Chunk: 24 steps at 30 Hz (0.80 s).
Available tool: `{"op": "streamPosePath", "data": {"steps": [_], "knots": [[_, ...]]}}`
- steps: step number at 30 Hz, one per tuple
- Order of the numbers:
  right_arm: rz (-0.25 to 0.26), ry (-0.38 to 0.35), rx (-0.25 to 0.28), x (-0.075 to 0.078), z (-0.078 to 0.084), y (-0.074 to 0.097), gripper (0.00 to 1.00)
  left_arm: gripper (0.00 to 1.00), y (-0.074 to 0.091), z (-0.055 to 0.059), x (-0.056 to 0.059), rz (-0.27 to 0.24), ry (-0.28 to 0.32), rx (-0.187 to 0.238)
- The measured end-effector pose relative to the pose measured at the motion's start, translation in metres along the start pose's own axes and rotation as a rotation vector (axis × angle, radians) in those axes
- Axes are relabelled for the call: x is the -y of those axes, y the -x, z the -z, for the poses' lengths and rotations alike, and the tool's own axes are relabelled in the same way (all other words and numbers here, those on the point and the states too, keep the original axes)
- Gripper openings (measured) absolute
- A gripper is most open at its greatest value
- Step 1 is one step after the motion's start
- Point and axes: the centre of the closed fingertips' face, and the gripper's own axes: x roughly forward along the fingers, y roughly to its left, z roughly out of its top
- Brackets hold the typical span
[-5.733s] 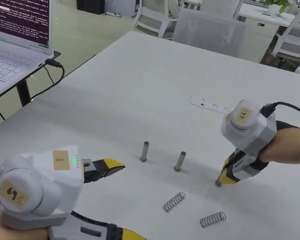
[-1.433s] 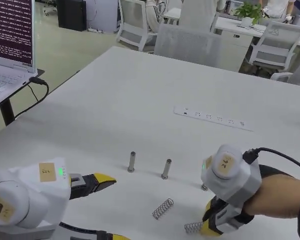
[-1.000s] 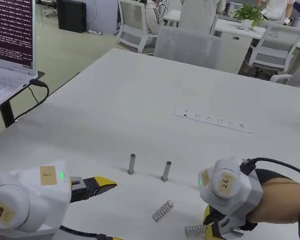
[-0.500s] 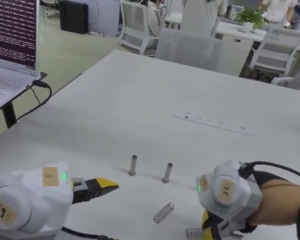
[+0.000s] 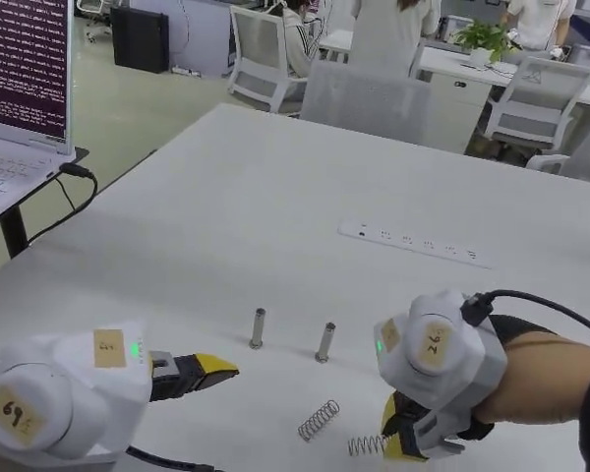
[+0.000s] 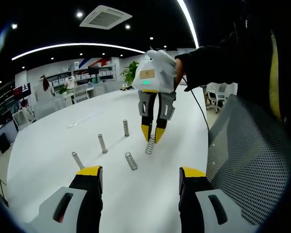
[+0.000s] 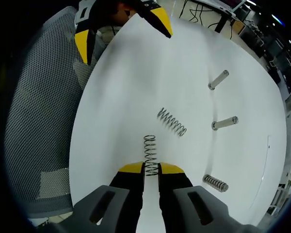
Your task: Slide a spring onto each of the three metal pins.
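**A:** How many pins and springs do you count?

**B:** Three metal pins and three springs. On the near side of the power strip (image 5: 413,243), the left bare pin (image 5: 258,327) and the right bare pin (image 5: 324,341) stand upright side by side. The sleeved pin (image 7: 215,183) stands in line with them and has one spring around it.

**A:** And the other two springs?

**B:** The loose spring (image 5: 318,420) lies flat, farther from the power strip than the bare pins. The gripped spring (image 7: 150,150) is pinched at one end by the right gripper (image 7: 151,167), whose jaws are closed on it.

**A:** The left gripper (image 6: 140,172)?

**B:** Its jaws are spread wide and hold nothing. It is well off from the strip.

**A:** What's around it all?

**B:** A white table (image 5: 275,177) with an open laptop (image 5: 20,88) far left of the strip. Beyond the strip are office chairs (image 5: 265,49) and a potted plant (image 5: 487,37).
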Motion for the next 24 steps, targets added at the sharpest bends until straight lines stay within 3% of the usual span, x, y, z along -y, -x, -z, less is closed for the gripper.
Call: {"op": "streamPosePath", "data": {"steps": [12,24], "knots": [[-0.036,-0.009,0.118,-0.014,-0.051,0.030,0.08,0.51,-0.011,-0.006,0.007,0.059,-0.019,0.016],[-0.044,0.024,0.139,-0.022,-0.071,0.040,0.08,0.33,-0.021,-0.012,0.018,0.115,-0.060,0.020]]}}
